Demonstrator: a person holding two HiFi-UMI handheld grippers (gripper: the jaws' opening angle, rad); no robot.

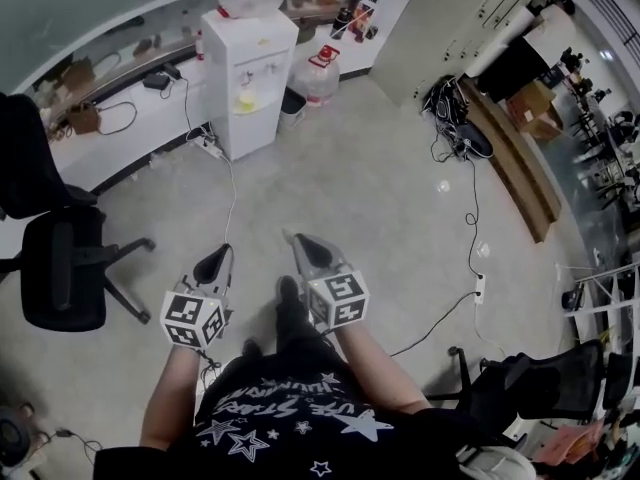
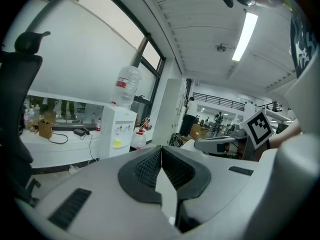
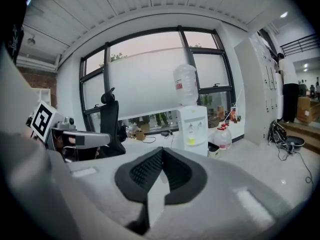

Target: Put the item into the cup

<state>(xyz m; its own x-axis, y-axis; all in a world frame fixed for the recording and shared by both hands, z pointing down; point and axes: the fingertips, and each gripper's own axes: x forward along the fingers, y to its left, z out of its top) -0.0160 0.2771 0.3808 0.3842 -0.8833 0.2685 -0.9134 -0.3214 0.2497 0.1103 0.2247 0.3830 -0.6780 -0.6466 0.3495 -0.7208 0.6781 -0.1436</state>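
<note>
No cup and no loose item shows in any view. My left gripper (image 1: 214,265) hangs over the bare floor in front of the person, its dark jaws pressed together with nothing between them. My right gripper (image 1: 308,250) is just to its right at the same height, also shut and empty. In the left gripper view the jaw pads meet at the left gripper (image 2: 161,152), and the right gripper (image 2: 220,144) shows beside it. In the right gripper view the right gripper (image 3: 161,155) has its pads closed, with the left gripper (image 3: 80,139) at the left.
A white water dispenser (image 1: 248,73) with a bottle on top stands ahead by the wall, a spare jug (image 1: 315,73) beside it. A black office chair (image 1: 60,268) is at the left and another chair (image 1: 540,388) at the lower right. Cables (image 1: 470,218) trail over the floor.
</note>
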